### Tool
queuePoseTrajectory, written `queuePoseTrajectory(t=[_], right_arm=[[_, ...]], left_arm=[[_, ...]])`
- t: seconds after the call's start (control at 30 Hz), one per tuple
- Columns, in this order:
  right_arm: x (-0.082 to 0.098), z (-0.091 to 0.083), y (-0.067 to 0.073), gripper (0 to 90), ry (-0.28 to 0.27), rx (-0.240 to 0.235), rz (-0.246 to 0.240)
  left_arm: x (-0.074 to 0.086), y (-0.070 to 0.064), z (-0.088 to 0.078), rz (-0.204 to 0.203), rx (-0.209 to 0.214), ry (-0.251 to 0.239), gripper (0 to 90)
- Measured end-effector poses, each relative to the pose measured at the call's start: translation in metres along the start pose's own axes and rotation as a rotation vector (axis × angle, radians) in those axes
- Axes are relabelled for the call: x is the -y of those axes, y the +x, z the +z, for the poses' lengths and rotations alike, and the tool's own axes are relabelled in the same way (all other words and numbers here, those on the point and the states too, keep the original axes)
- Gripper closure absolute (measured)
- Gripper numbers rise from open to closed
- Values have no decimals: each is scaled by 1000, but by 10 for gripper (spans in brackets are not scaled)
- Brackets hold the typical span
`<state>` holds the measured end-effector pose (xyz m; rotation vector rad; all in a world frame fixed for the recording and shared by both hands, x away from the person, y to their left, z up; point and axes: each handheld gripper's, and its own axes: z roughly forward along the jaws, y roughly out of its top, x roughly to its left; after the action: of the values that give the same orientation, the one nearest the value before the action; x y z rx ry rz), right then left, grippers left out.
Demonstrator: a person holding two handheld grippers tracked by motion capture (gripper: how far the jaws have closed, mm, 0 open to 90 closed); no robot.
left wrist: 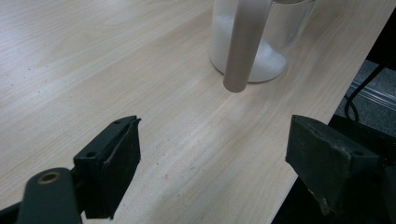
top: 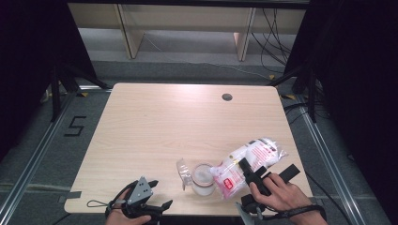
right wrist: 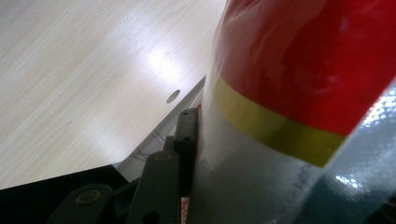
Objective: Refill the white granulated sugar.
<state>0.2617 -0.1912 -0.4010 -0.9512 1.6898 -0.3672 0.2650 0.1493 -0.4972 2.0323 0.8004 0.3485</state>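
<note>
High view: one bag (top: 248,166), one jar (top: 203,179), two grippers.

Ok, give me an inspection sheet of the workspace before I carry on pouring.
Surface: light wood table, round hole near the far edge.
Job's things: plastic bag tilted, lower end at the glass jar; white powder in the jar; lid beside it.
Clutter: nothing seen.
Grippers: left gripper open, nothing between the jaws, at the near edge; right gripper shut on the bag.
Cables: cord by the left gripper; wires on the floor behind.
Surroundings: wooden frame, floor mark.
</note>
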Motion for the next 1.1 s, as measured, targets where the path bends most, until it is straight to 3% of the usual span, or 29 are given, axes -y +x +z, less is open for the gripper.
queuePoseTrajectory(t=[0.03, 0.07, 0.3, 0.47, 0.57, 0.63, 1.1], right_arm=[[0, 0, 0, 712, 0, 0, 0], [0, -1, 2, 713, -2, -1, 30], [0, -1, 2, 714, -8, -7, 12], [-1, -3, 3, 715, -4, -2, 41], [-1, -3, 3, 715, -7, -4, 34], [-1, -2, 3, 716, -9, -13, 36], [2, -5, 4, 718, -5, -13, 13]], left_arm=[[0, 0, 0, 0, 0, 0, 174], [0, 0, 0, 1, 0, -1, 174], [0, 0, 0, 6, 0, 0, 174], [0, 0, 1, -3, -3, -7, 174], [0, 0, 0, 4, -3, 3, 174], [0, 0, 0, -15, 0, -13, 174], [0, 1, -1, 6, -3, 2, 174]])
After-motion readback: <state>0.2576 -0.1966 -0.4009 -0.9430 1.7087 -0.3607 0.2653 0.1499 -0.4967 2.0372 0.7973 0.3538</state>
